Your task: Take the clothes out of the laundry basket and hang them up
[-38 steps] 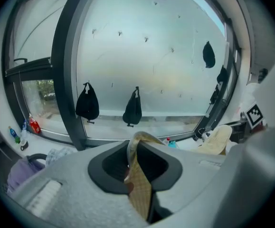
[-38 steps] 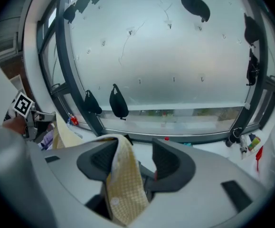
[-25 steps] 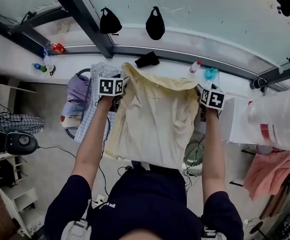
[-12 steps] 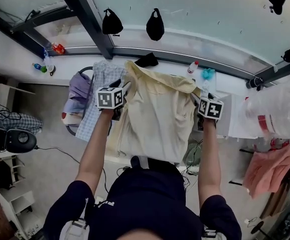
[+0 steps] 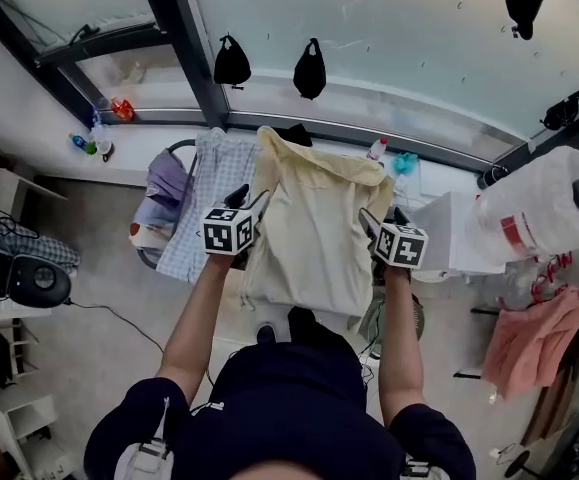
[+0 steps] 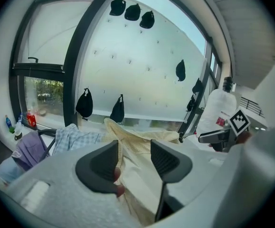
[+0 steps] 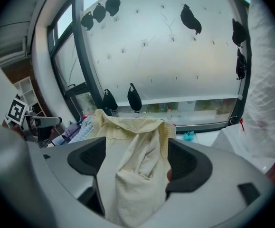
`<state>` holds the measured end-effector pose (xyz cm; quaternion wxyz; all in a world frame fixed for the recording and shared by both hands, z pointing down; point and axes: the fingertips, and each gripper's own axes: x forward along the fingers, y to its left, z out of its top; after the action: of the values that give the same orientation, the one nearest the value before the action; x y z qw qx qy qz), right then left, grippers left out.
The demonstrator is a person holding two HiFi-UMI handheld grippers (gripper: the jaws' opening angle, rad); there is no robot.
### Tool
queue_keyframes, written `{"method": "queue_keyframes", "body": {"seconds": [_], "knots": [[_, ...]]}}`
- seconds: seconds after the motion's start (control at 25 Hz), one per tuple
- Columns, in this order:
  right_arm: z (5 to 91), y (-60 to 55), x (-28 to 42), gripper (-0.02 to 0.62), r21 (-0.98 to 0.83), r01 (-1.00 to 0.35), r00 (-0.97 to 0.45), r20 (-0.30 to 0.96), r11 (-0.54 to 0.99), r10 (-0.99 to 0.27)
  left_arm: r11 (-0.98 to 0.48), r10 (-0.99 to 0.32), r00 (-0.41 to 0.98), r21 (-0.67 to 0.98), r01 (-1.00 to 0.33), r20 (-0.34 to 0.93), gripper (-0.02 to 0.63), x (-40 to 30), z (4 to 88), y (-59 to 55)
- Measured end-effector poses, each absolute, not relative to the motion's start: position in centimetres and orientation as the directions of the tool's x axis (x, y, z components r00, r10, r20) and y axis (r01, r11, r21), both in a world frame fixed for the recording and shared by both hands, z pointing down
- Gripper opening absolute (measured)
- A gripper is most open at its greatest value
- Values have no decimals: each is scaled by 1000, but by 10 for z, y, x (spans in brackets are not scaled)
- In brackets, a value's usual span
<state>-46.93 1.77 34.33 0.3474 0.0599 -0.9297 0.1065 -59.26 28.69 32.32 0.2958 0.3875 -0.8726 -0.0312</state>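
A pale yellow shirt hangs spread between my two grippers in front of the window. My left gripper has the shirt's left edge between its jaws. In the left gripper view the cloth lies against the left pad with a fingertip beside it, and the jaws stand wide apart. My right gripper has just been opening. The shirt's other edge hangs loose between its wide jaws, bunched toward the right pad. The laundry basket stands below at the left, holding a blue checked garment and a purple one.
A dark window post rises ahead, and two black bags hang on the pane. A white plastic bag and a pink garment are at the right. Bottles sit on the sill, and a fan stands on the floor.
Both grippers have risen with the yellow shirt, carried it toward the window and drawn closer together. The head view has tipped up, showing more of the pane.
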Motion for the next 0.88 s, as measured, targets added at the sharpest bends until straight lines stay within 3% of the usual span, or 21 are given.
{"method": "queue_keyframes", "body": {"seconds": [0.44,0.88], "knots": [[309,95,-394,394,-163,-186,-821,568,969,-62,701,-707,-588,285,-653,392,218,-512,298,342],[307,163,-328,394,-140,-152,-854,517,978,-59,714,-690,-596,251,-653,411,218,-422,306,405]]}}
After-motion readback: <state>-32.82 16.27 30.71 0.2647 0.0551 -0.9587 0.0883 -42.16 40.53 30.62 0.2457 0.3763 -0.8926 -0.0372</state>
